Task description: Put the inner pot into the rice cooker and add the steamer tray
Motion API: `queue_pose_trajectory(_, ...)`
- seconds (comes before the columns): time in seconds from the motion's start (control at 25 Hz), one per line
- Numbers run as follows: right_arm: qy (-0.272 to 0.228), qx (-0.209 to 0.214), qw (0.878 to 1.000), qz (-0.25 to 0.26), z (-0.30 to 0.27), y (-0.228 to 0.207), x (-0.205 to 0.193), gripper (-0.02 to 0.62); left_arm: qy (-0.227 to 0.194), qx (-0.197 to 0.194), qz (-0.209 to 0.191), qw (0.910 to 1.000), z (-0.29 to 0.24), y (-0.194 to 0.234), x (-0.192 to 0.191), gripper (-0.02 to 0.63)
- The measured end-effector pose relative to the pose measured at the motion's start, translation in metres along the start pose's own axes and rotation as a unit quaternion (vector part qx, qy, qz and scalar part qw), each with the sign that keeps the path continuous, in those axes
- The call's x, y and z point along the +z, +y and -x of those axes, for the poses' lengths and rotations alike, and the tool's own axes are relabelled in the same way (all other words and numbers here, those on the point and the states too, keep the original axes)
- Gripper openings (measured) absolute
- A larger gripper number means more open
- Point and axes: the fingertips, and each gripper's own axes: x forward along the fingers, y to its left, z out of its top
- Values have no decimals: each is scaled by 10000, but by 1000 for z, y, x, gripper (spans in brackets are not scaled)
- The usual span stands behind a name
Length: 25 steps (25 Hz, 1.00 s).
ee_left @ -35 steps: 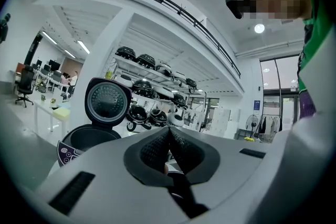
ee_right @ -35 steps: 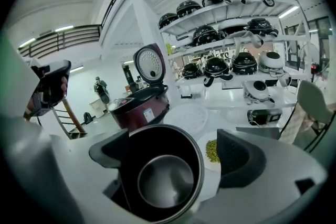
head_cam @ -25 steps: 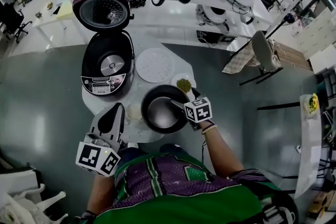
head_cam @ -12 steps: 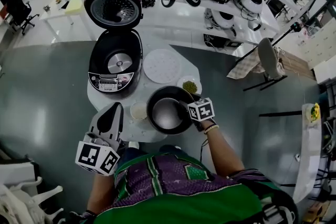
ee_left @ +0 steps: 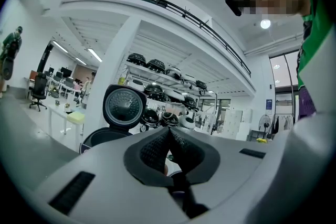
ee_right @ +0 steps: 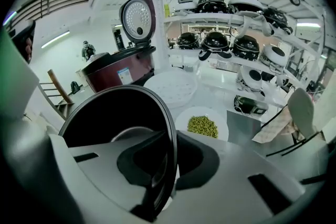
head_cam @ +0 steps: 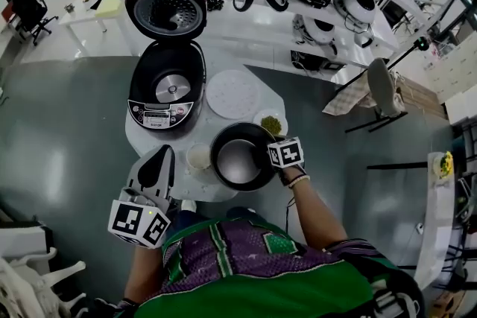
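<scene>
Inner pot (head_cam: 237, 161), round dark rim clamped by just-closed right tool (ee_right: 167, 164); left tool (ee_left: 169, 135) together.

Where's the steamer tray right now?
In the head view the white steamer tray lies flat on the table, just right of the open rice cooker and beyond the inner pot and the dish of green beans.

dark inner pot (head_cam: 238, 158) upright, maroon rice cooker (head_cam: 165, 89) open, white steamer tray (head_cam: 232, 94) flat beside it

L gripper (ee_left: 168, 130) level, jaws together; R gripper (ee_right: 167, 159) tilted down, jaws just closed on inner pot (head_cam: 237, 160).
</scene>
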Motion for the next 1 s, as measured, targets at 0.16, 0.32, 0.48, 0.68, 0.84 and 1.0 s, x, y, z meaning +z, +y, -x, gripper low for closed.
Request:
queue_pose_trajectory(0.16, 141, 143, 9996, -178, -3, 0, -5, 38, -21, 42, 32, 10000, 5, 3, 1, 21)
queue_pose_trajectory(0.32, 255, 246, 9986, -404, -7, 0, -7, 28, -37, 56, 53, 10000, 7, 6, 1, 21)
queue_pose_trajectory(0.48, 294, 115, 9988, -375, -5, 0, -10, 20, -94, 52, 53, 9999, 10, 10, 1, 21)
queue_pose_trajectory(0.68, 344, 96, 9972, -654, 1, 1, -17, 17, -133, 39, 99, 9999, 15, 17, 3, 21)
queue_pose_trajectory(0.84, 294, 55, 9947, -981, 10, -3, -21, 21, -149, -30, 122, 9998, 15, 20, 4, 21)
queue_pose_trajectory(1.0, 256, -39, 9937, -1094, 20, -6, -22, 24, -145, -156, 159, 9996, 13, 21, 0, 21)
